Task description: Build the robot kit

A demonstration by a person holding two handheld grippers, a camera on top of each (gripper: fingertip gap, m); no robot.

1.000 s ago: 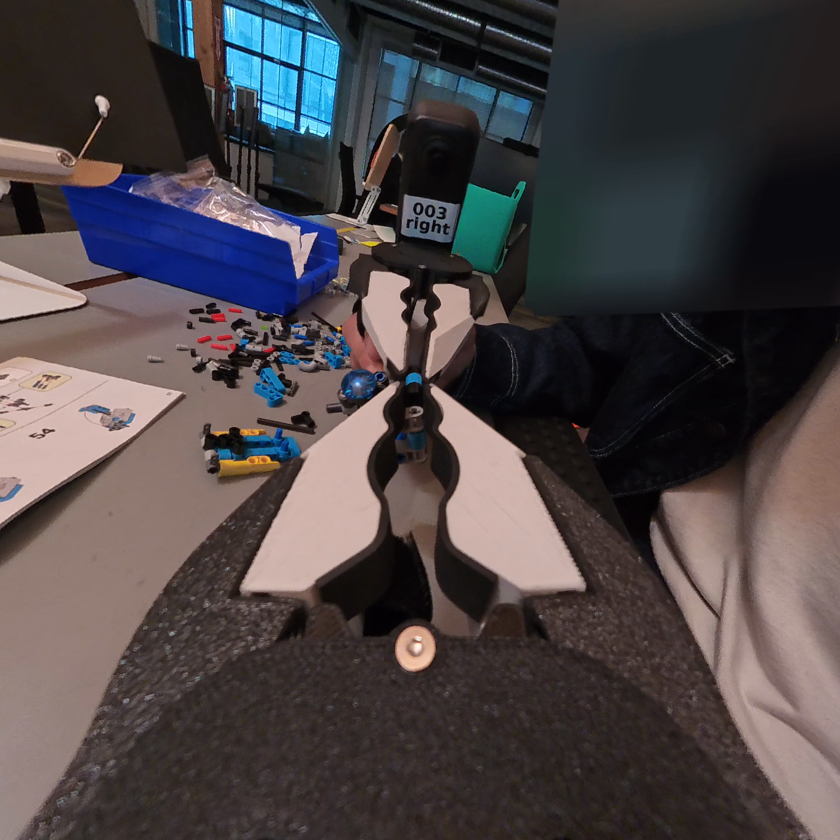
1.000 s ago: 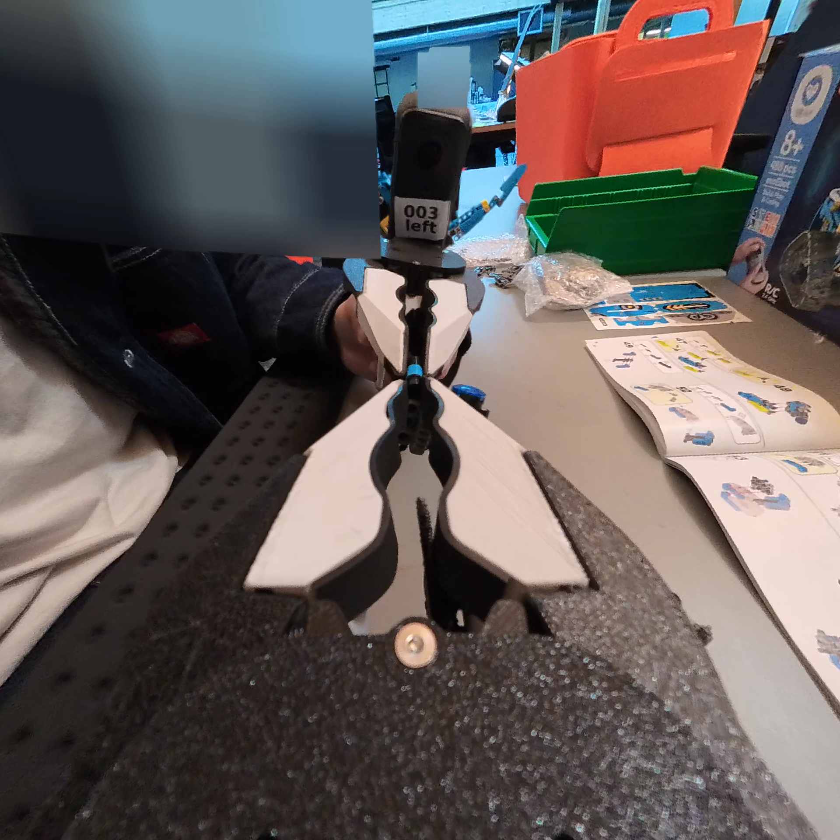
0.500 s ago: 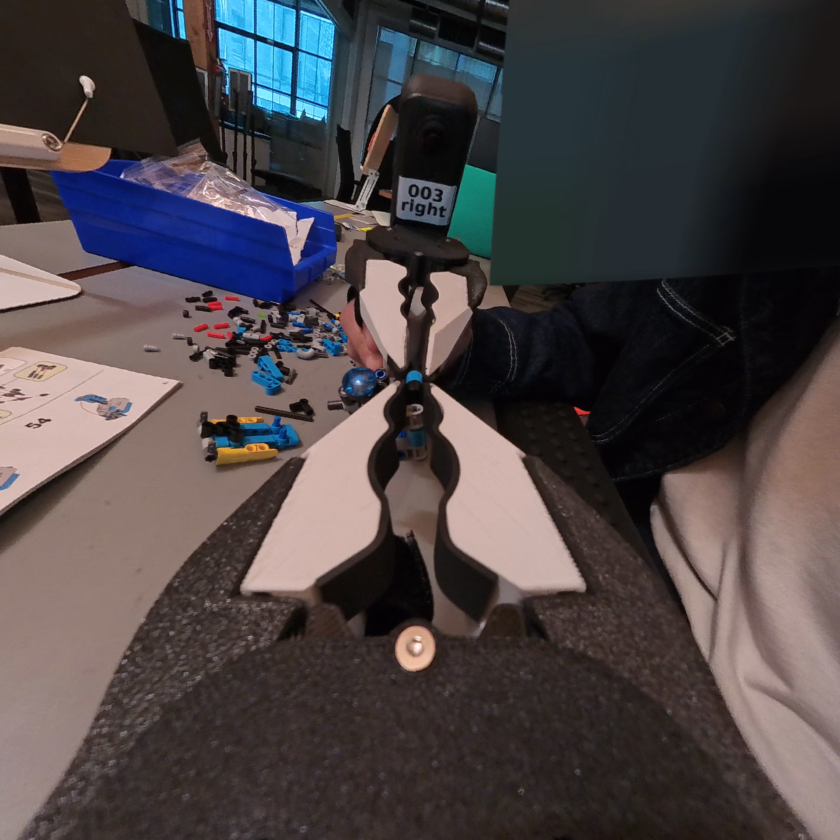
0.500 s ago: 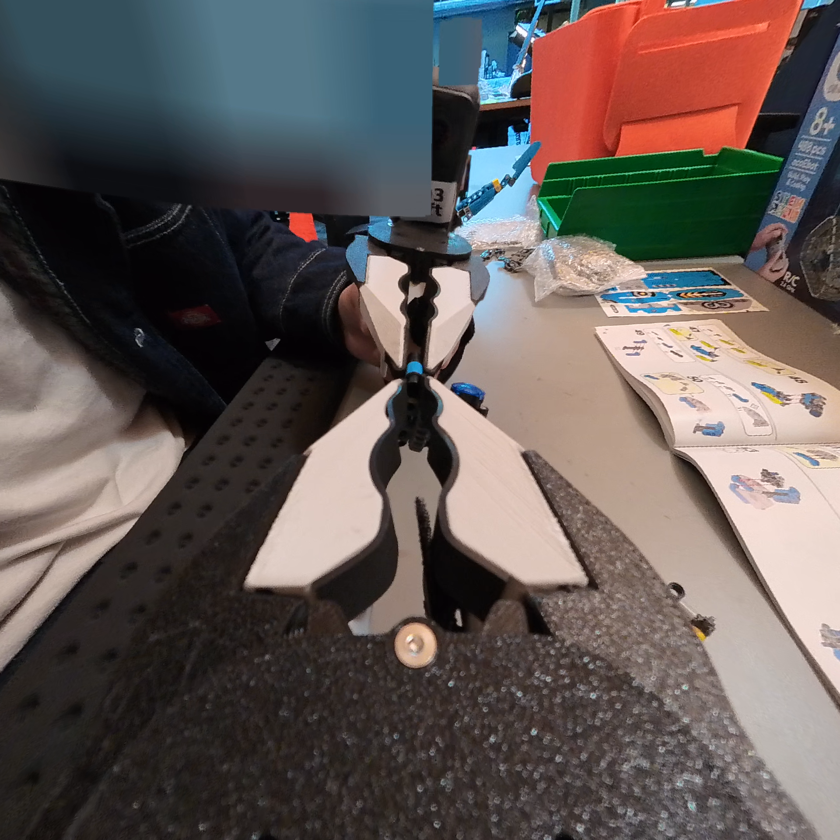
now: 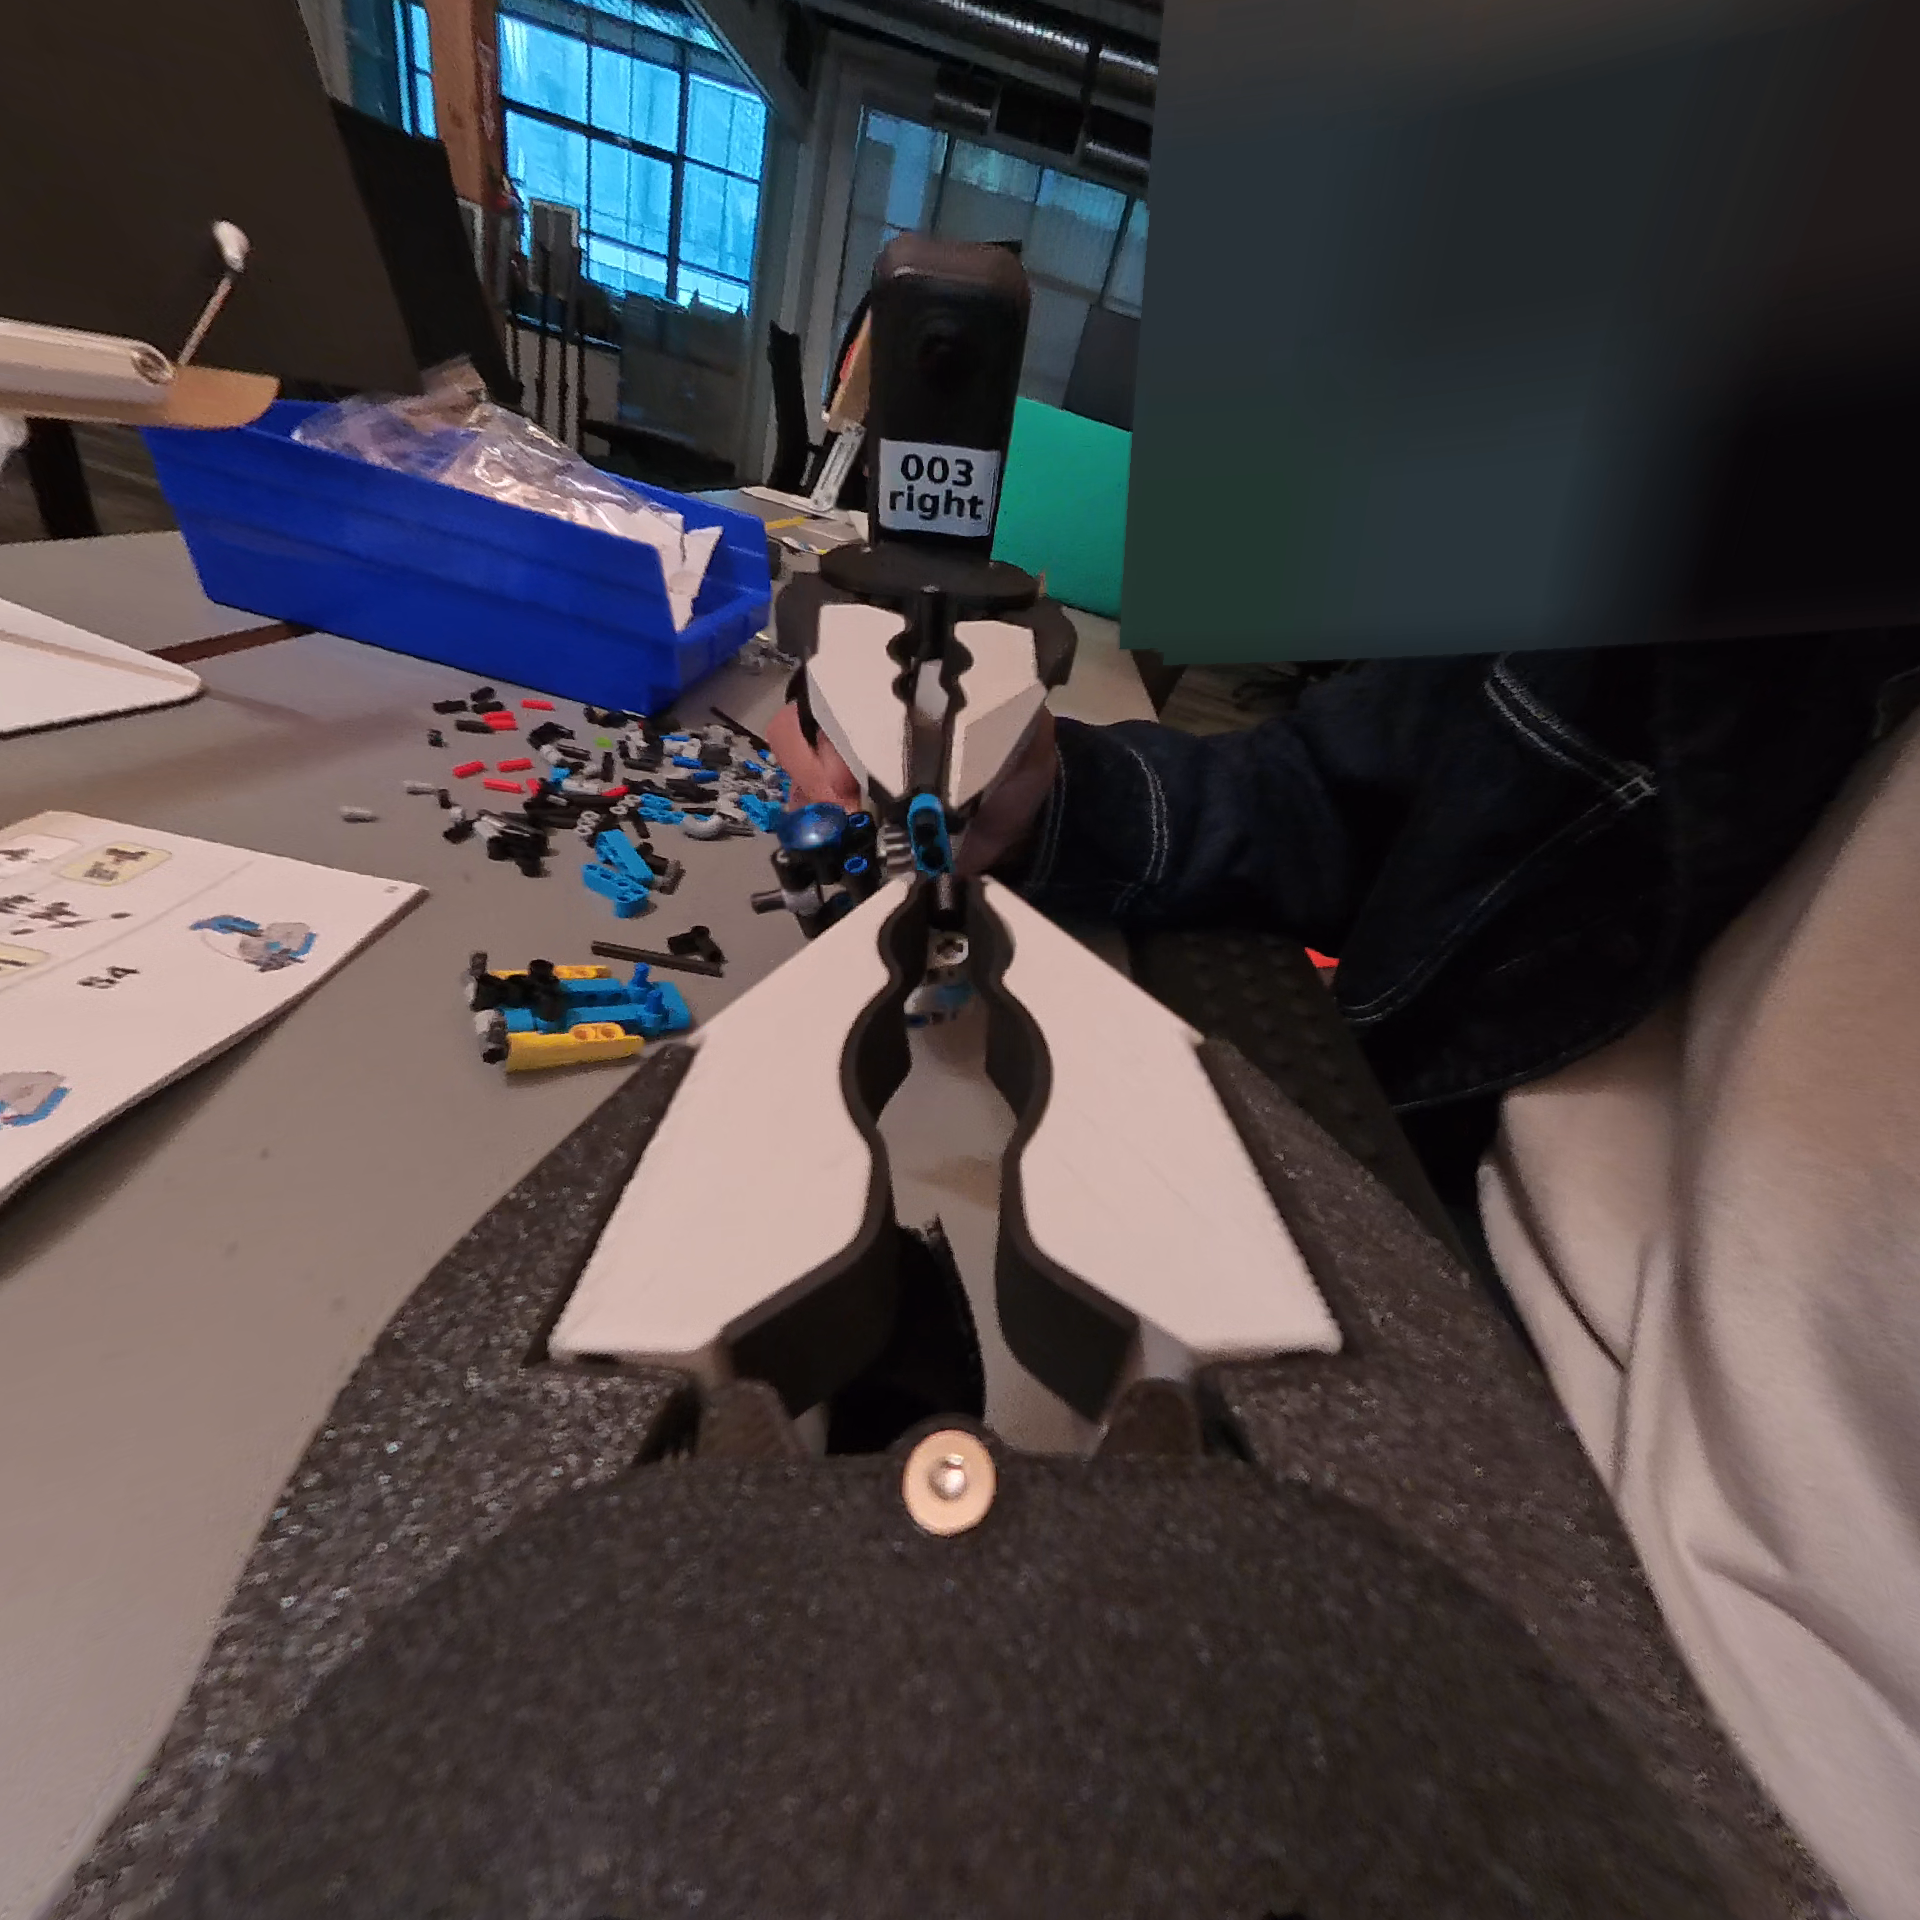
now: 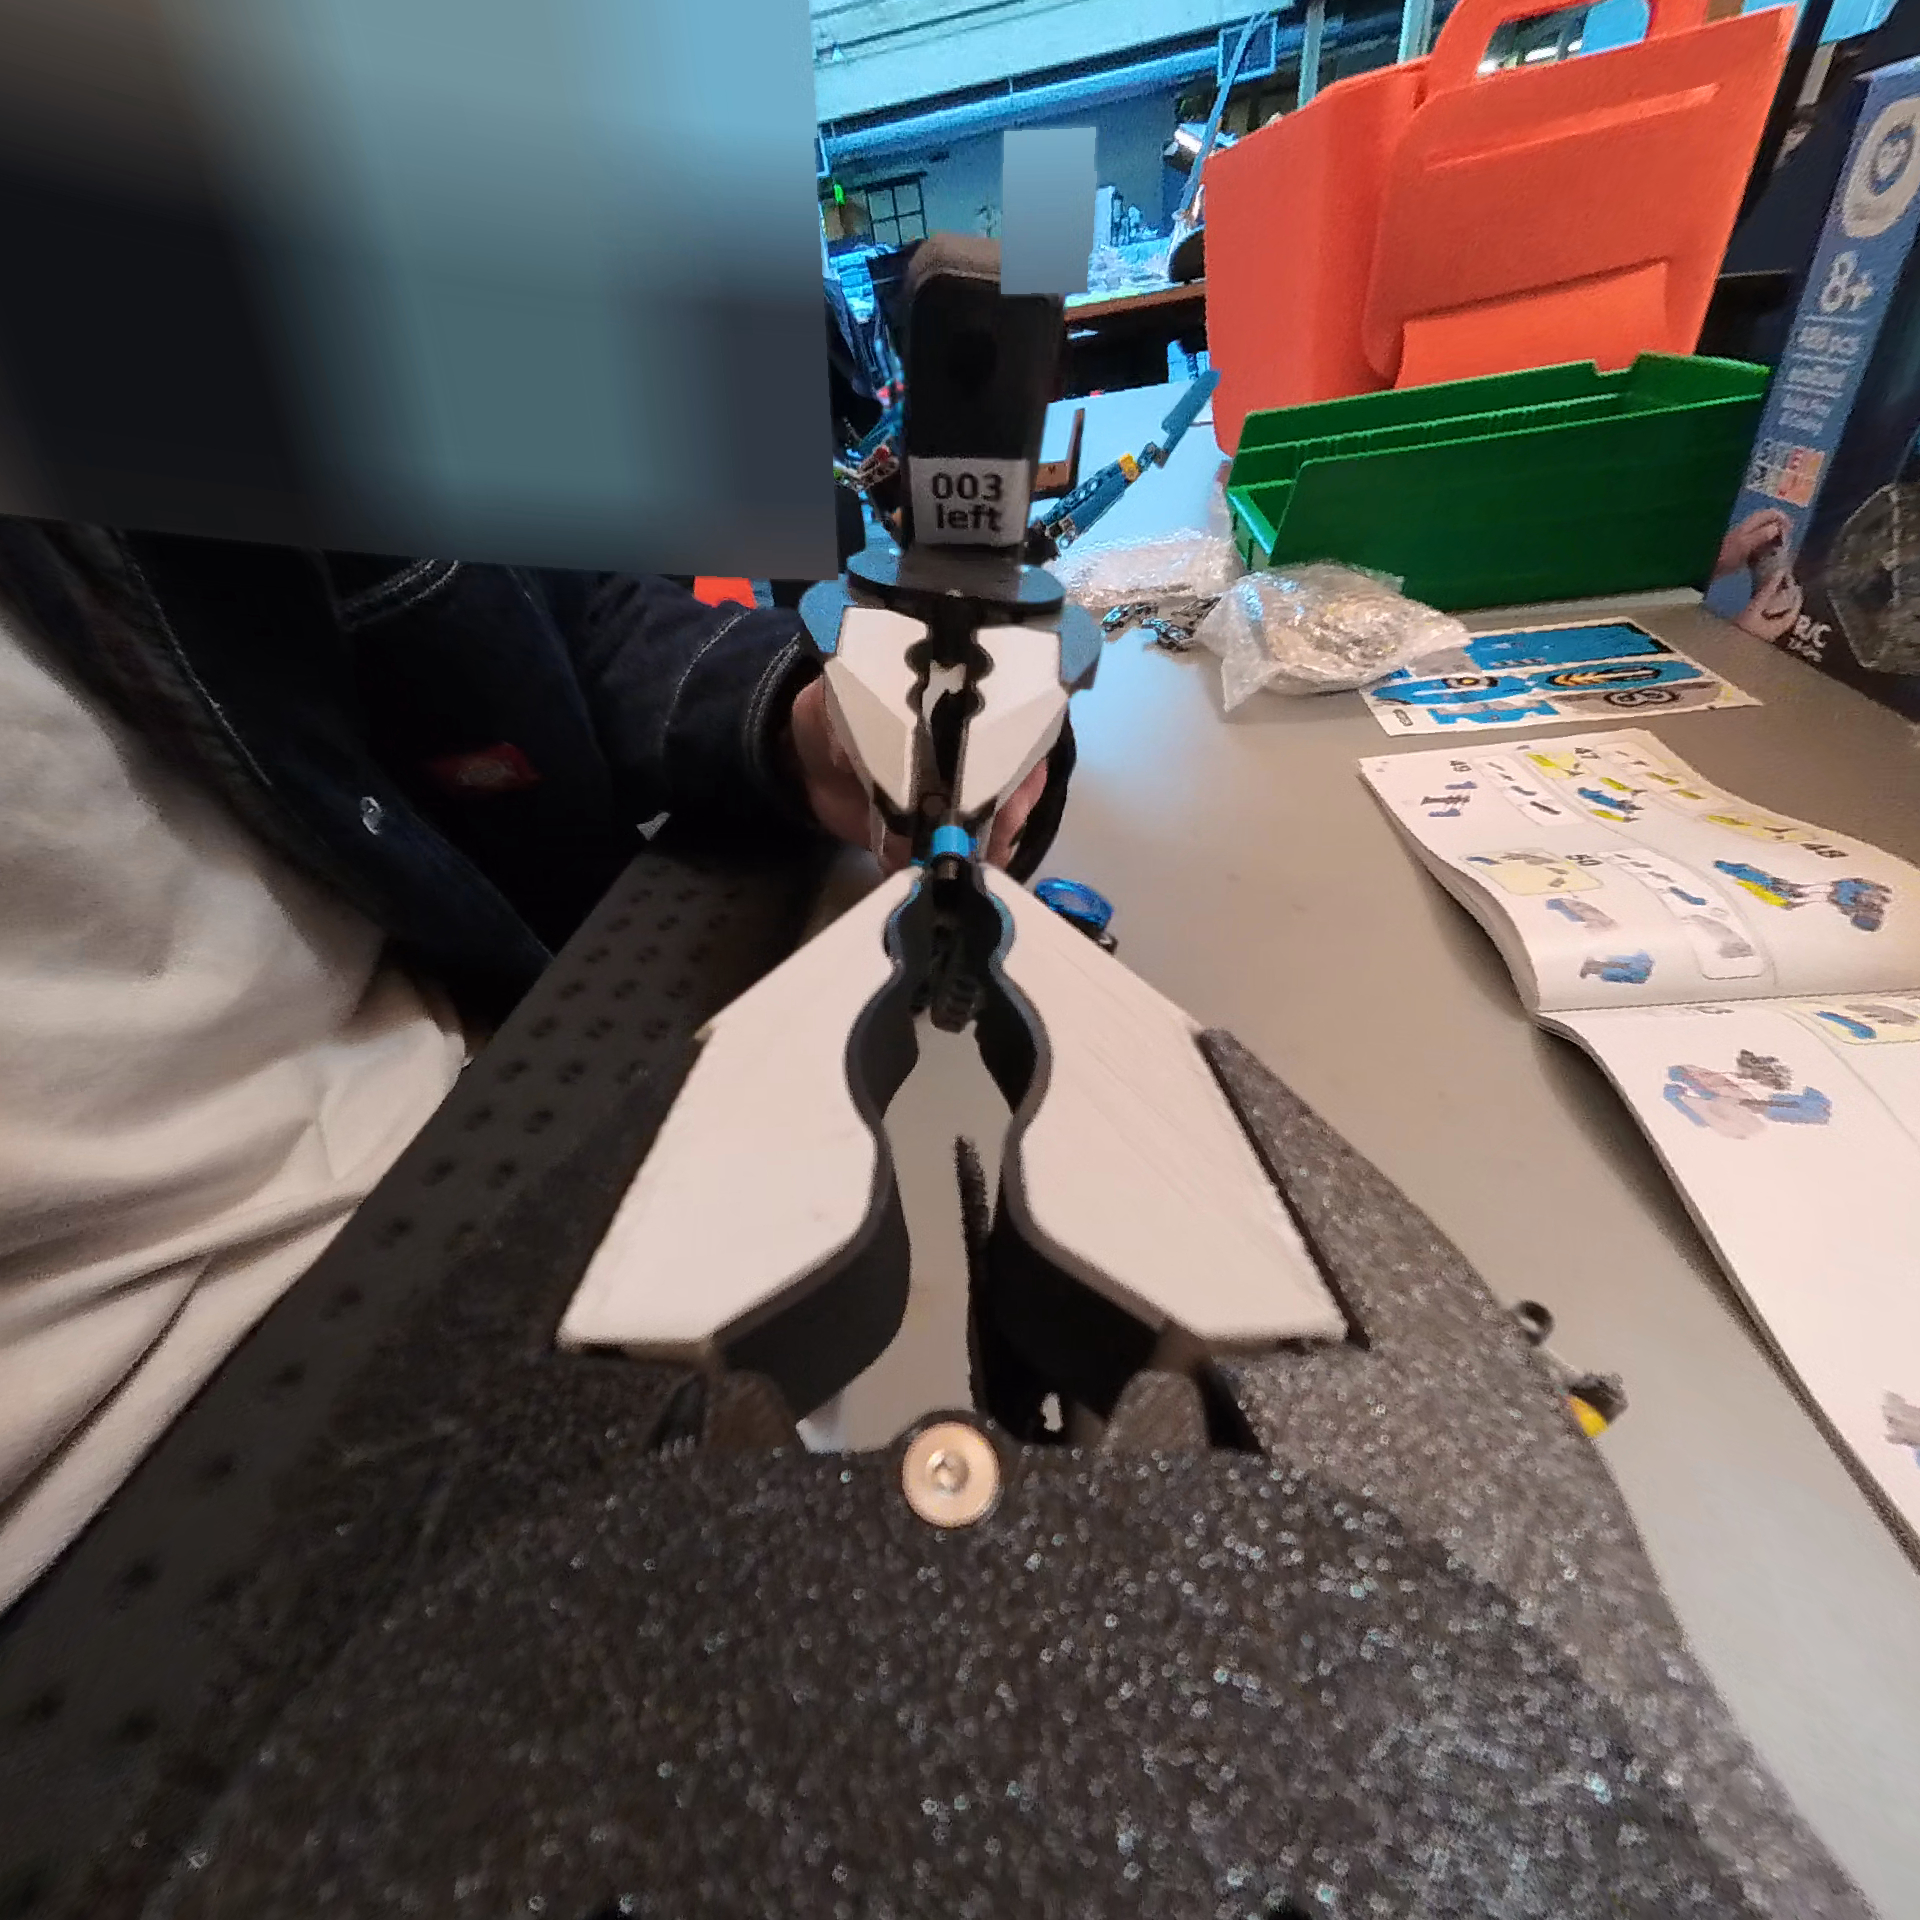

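Grippers meet tip to tip above the grey worktop. Left gripper, jaws narrowed, clamps a small grey-and-blue brick piece; right gripper, jaws likewise narrowed, clamps a black-and-blue brick assembly whose blue connector sits between the two tips. Beside them lie a blue domed part, loose bricks, a yellow-and-blue sub-assembly, a blue bin and an open instruction booklet.

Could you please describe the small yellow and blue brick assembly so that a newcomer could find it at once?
On the grey table, look in front of the blue bin, past the scattered loose pieces. The assembly lies alone nearest the camera, the only item with a yellow beam.
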